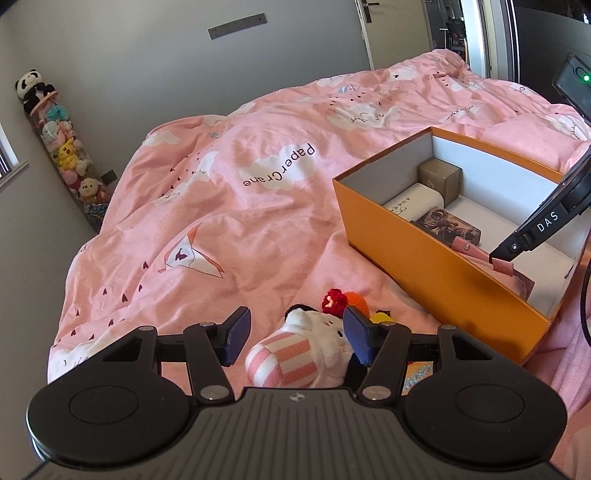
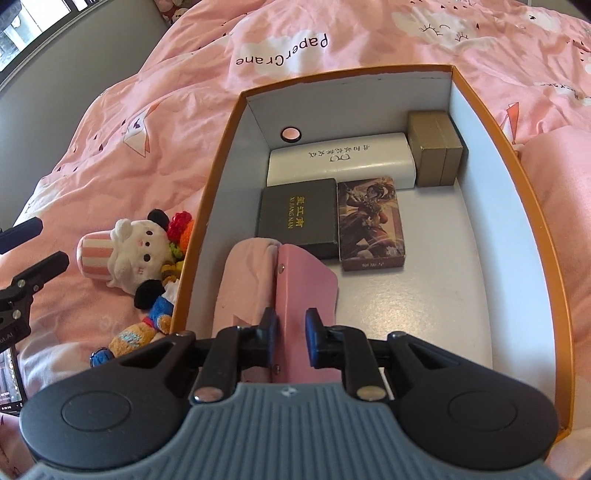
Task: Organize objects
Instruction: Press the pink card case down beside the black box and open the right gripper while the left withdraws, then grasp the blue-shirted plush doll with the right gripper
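An orange box (image 1: 436,273) with a white inside (image 2: 436,295) lies on the pink bed. My right gripper (image 2: 291,330) is shut on a pink wallet (image 2: 306,284) and holds it inside the box, at its near left part; it also shows in the left wrist view (image 1: 498,258). In the box lie a white case (image 2: 340,162), a tan box (image 2: 434,147), a black box (image 2: 299,218) and a picture card box (image 2: 371,221). My left gripper (image 1: 295,332) is open around a pink-striped white plush toy (image 1: 295,354), which lies left of the box (image 2: 125,251).
More small plush and crochet toys (image 2: 159,306) lie beside the box's left wall. The pink duvet (image 1: 229,206) covers the whole bed. A tall tube of plush toys (image 1: 66,147) leans against the grey wall at the left. A door (image 1: 399,26) is at the back.
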{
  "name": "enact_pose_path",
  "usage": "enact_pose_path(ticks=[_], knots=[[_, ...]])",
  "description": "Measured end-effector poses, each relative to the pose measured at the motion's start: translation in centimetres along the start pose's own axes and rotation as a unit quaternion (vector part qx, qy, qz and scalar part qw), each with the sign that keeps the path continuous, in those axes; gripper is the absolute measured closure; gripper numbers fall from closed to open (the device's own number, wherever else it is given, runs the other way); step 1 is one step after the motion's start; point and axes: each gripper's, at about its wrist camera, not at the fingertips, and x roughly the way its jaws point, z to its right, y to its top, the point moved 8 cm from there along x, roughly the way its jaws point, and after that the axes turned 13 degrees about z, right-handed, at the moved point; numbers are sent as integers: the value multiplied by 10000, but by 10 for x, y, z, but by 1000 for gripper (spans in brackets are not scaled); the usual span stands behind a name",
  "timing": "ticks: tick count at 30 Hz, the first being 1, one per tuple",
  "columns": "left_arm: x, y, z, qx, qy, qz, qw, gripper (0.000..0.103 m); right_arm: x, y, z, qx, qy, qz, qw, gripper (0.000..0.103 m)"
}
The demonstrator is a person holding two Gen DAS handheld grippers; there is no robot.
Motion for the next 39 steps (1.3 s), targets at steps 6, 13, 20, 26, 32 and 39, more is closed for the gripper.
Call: enact_pose_path(ticks=[6, 13, 20, 26, 32, 39], knots=[[0, -3, 5, -49, -377, -241, 9990, 36, -11, 8, 0, -49, -101, 243, 9996, 83], [-6, -10, 2, -66, -884, -776, 9930, 36, -47, 33, -47, -240, 471, 822, 9952, 71], [-14, -22, 4, -180, -1209, -1204, 9852, 36, -44, 20, -109, -124, 1076, 461, 9930, 71], [-17, -35, 3, -159, -1313, -1511, 9796, 36, -11, -7, -135, 20, 959, -274, 9950, 64], [-21, -41, 2, 101, -1406, -1523, 9782, 36, 7, -18, -146, -276, 589, -499, 9966, 45], [-23, -45, -5, 251, -1510, -1500, 9768, 36, 33, -29, -148, -501, 202, -802, 9953, 45]])
